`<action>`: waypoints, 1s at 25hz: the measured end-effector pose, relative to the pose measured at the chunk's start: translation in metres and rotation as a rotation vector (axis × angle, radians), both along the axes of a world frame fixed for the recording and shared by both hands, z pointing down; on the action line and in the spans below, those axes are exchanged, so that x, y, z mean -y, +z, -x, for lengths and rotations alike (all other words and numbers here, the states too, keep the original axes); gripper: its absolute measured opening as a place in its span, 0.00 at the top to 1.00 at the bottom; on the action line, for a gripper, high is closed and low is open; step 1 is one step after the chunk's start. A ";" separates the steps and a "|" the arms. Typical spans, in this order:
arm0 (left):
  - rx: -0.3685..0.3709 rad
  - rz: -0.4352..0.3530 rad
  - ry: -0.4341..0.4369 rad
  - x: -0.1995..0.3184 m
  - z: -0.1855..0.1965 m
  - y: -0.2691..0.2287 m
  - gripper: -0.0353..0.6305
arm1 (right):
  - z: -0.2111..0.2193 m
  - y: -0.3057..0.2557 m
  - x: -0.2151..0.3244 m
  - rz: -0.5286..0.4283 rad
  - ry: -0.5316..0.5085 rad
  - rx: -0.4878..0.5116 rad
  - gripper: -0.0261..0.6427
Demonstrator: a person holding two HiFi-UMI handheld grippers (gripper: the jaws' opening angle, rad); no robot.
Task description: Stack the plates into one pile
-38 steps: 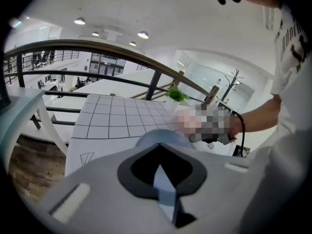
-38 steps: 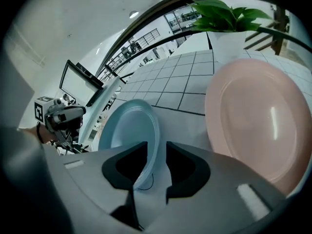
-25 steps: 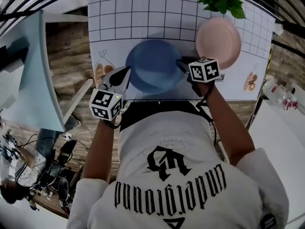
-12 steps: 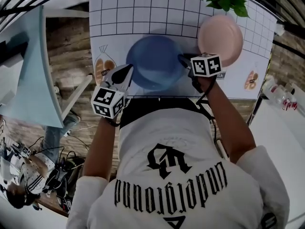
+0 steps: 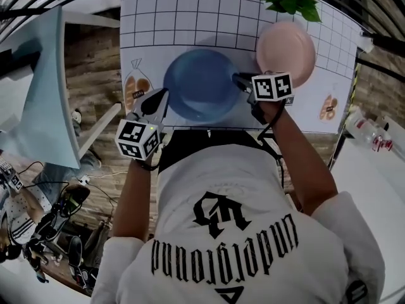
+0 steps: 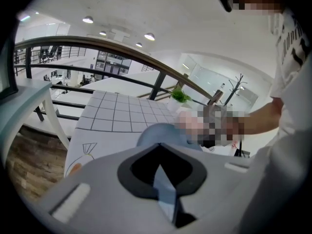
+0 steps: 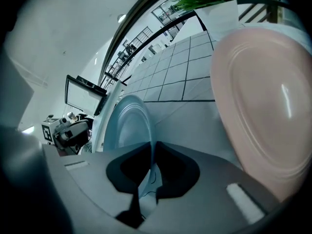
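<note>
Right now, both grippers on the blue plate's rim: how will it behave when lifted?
Probably stiff: the blue plate shows no sag, pinched only at opposite rims by the left gripper and the right gripper, whose fingers have just closed on it. Its smooth sheen hints that the thin rim could slip. It looks shallow and thin, so likely light.

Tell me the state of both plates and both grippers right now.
blue plate, gripped at opposite rims, not stacked on the other plate.
pink plate, lying on the mat beside the blue plate, nothing on it.
left gripper, shut on the blue plate's left rim.
right gripper, jaws have just been closing, now shut on the blue plate's right rim.
</note>
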State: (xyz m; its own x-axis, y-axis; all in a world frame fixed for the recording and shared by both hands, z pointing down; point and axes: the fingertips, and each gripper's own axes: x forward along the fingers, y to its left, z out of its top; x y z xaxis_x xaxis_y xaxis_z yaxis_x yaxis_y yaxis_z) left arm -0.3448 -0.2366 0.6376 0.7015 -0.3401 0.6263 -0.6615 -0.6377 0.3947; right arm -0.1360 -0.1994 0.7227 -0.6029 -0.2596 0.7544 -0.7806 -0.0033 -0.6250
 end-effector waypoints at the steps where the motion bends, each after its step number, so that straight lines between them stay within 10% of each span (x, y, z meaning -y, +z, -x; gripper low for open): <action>1: 0.000 -0.007 -0.005 -0.001 0.001 -0.002 0.87 | 0.000 -0.004 0.000 -0.009 -0.002 0.003 0.93; 25: -0.012 -0.314 -0.119 -0.029 -0.043 -0.127 0.87 | -0.057 -0.142 0.013 -0.332 -0.054 0.026 0.92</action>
State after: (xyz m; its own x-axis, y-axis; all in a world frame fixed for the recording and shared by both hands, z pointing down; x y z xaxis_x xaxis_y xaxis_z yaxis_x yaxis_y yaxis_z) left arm -0.3016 -0.2073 0.5108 0.6524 -0.5950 0.4694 -0.7348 -0.6483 0.1995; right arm -0.0787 -0.2124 0.5811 -0.6404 -0.4556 0.6183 -0.7579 0.2445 -0.6048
